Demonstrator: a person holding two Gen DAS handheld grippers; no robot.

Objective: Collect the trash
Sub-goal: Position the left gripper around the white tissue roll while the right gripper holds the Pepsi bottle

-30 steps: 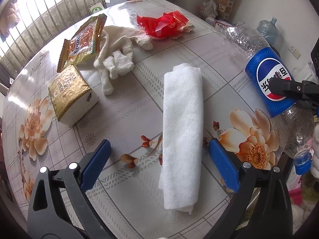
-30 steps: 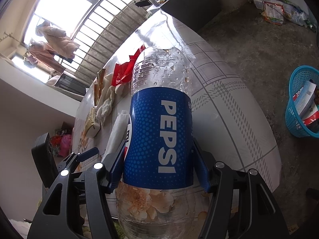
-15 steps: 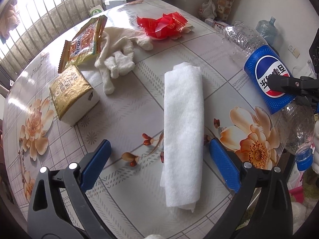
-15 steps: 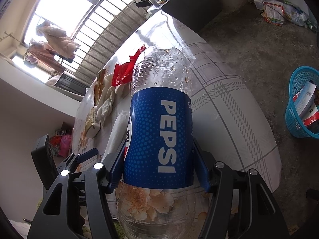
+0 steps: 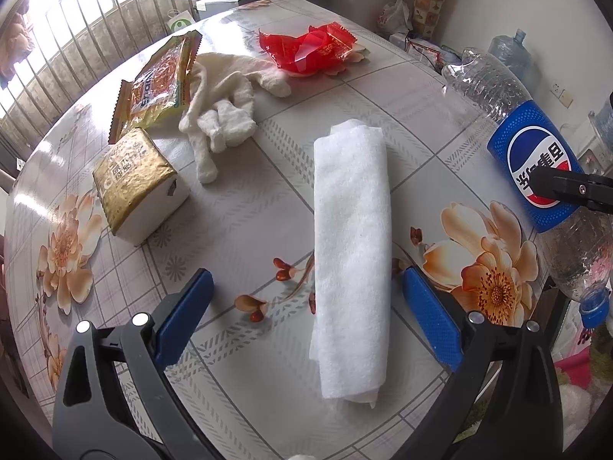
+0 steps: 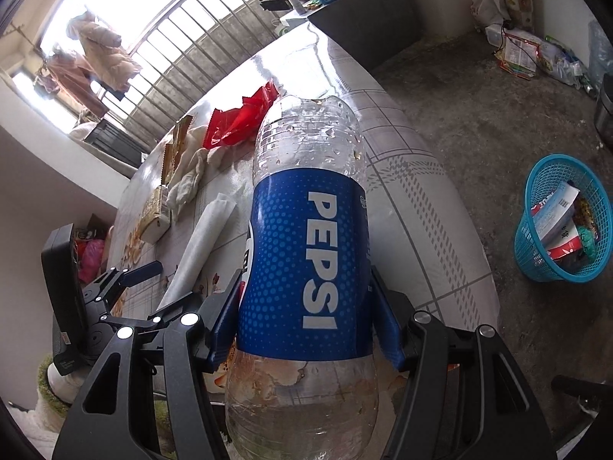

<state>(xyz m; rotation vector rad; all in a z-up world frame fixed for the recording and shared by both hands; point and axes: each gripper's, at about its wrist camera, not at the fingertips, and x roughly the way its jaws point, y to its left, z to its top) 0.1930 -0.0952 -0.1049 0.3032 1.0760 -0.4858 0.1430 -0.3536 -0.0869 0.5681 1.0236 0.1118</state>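
Gripping the Pepsi bottle [image 6: 306, 268] around its blue label, the right gripper [image 6: 306, 326] had its jaws pinching the plastic from both sides, with the bottle lifted above the table [image 6: 413, 207] edge, base pointing away and blue cap toward the camera. The likely step was carrying it to the blue basket [image 6: 536, 268] on the floor, well off to the right and already holding paper rubbish. To do that well, the squeeze should probably stay firm but not crushing, since empty thin plastic would buckle and slip; swinging it clear of the table edge before lowering, and releasing only once it was over the basket's mouth, seemed wise. The left gripper [image 5: 306, 306] hovered low over the table with jaws spread wide, the rolled white cloth [image 5: 350, 253] lying between them, untouched. A red wrapper [image 5: 310, 50] and a yellow snack packet [image 5: 161, 84] remained farther back.
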